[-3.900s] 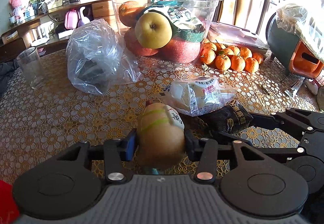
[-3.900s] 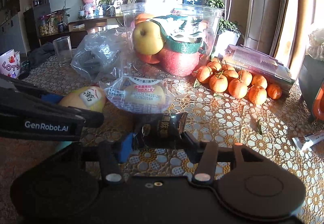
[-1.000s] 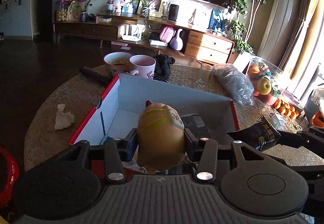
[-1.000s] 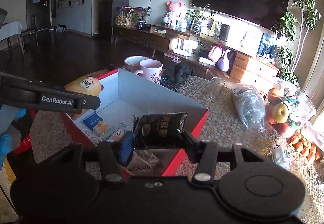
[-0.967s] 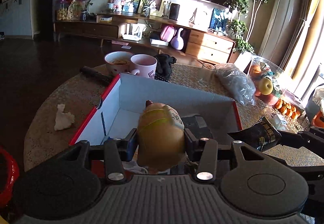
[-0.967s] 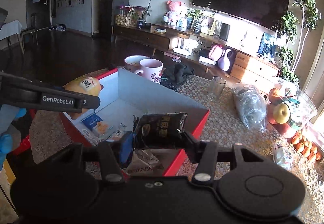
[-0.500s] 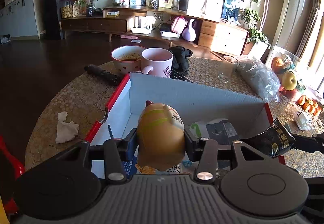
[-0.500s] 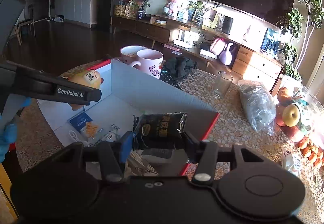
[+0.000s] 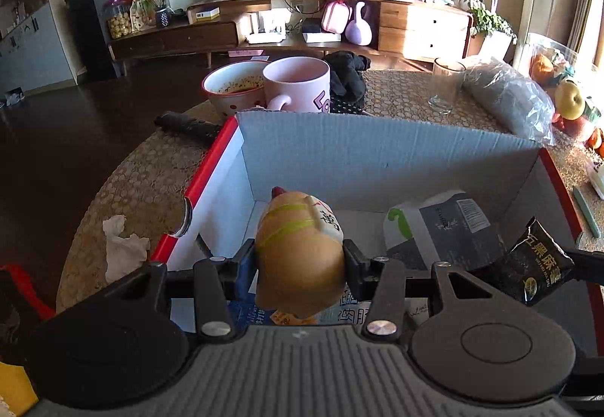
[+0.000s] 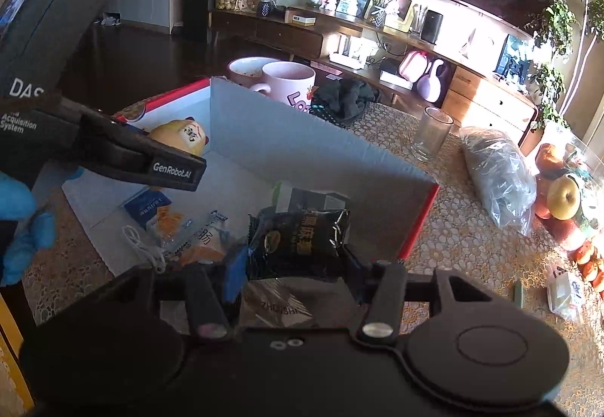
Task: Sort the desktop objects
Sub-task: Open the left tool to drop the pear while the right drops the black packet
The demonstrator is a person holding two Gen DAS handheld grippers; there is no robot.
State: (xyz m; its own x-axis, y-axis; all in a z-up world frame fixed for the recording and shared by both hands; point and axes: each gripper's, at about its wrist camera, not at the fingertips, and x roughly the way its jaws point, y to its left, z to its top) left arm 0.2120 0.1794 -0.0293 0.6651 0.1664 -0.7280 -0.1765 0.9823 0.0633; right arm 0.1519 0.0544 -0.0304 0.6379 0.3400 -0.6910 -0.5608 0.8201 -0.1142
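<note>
My left gripper [image 9: 300,258] is shut on a yellow cat figurine [image 9: 298,251] with a green stripe and a white label, held over the open cardboard box [image 9: 377,149]. The same figurine [image 10: 181,137] shows in the right wrist view behind the left gripper's finger [image 10: 151,160]. My right gripper [image 10: 298,262] is shut on a black snack packet [image 10: 302,236], above the box's right part; that packet [image 9: 536,266] appears at the right edge of the left wrist view. The box [image 10: 287,149] has red outer walls and holds several packets.
Behind the box stand a pink mug [image 9: 298,85], a bowl [image 9: 234,85], a black cloth [image 9: 347,73] and a glass [image 9: 445,85]. A plastic bag [image 9: 513,100] and a fruit bowl [image 9: 566,100] lie right. A crumpled tissue [image 9: 120,247] lies left. A blue-gloved hand [image 10: 19,224] holds the left gripper.
Both grippers have moved forward and down over the box, so it looks larger and its contents are nearer. Both grips are unchanged.
</note>
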